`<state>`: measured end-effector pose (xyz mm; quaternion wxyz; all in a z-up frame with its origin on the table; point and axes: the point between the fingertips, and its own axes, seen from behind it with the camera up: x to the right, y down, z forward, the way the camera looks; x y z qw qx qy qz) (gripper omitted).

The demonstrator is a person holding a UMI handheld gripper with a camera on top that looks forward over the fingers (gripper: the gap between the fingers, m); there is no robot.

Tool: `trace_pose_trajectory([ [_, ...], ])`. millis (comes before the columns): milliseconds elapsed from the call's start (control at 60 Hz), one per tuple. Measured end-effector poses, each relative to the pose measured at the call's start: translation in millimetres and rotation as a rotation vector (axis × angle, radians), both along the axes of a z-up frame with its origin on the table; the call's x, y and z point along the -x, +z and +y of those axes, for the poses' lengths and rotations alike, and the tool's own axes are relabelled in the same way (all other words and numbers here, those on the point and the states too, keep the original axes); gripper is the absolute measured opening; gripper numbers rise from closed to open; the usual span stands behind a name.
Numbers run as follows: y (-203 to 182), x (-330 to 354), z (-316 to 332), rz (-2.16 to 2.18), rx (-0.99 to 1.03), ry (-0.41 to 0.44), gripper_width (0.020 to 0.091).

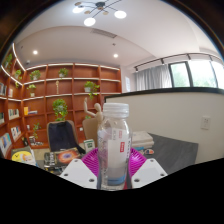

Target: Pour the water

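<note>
**Bottle upright between the fingers**

Shelving (pixel 60 95) of reddish wood fills the left and middle of the frame, its compartments holding green plants and small framed items. A ceiling lamp (pixel 100 12) with several round bulbs hangs at the top centre. A pale partition wall (pixel 175 115) runs across the right half, with windows (pixel 195 73) and a curtain above it in the upper right. A bench (pixel 45 157) at the lower left carries a clutter of small things, among them a dark chair back or screen (pixel 62 135); which it is cannot be told.

The clear plastic bottle (pixel 114 145) stands in the lower centre of the frame, its long axis vertical, its white cap (pixel 116 108) pointing straight up, a red and white label round its middle. It holds clear water to near the shoulder.

The gripper (pixel 114 166) sits at the bottom centre. Its fingers (pixel 83 172) are closed in on the bottle's lower body, the magenta pads (pixel 91 162) pressing it from both sides.
</note>
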<state>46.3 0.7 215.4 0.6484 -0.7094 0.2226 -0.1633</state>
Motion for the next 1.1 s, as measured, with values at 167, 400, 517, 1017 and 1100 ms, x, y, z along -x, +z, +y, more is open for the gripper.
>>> trace_pose_trajectory([
  [167,-40.9,-66.1,2.8,-0.069,0.080,-0.121,0.0372],
  [400,-95.9,-101.2,23.9,-0.106,0.150,-0.110,0.0372],
  [517,-127.8,-98.1,36.6,-0.061,0.156,-0.068,0.0392],
  [1017,-146.4,-57.7,11.5,-0.001,0.153,0.078,0.0768],
  [1100,-137.1,-43.7,-12.6,0.005,0.150,0.105,0.0775],
])
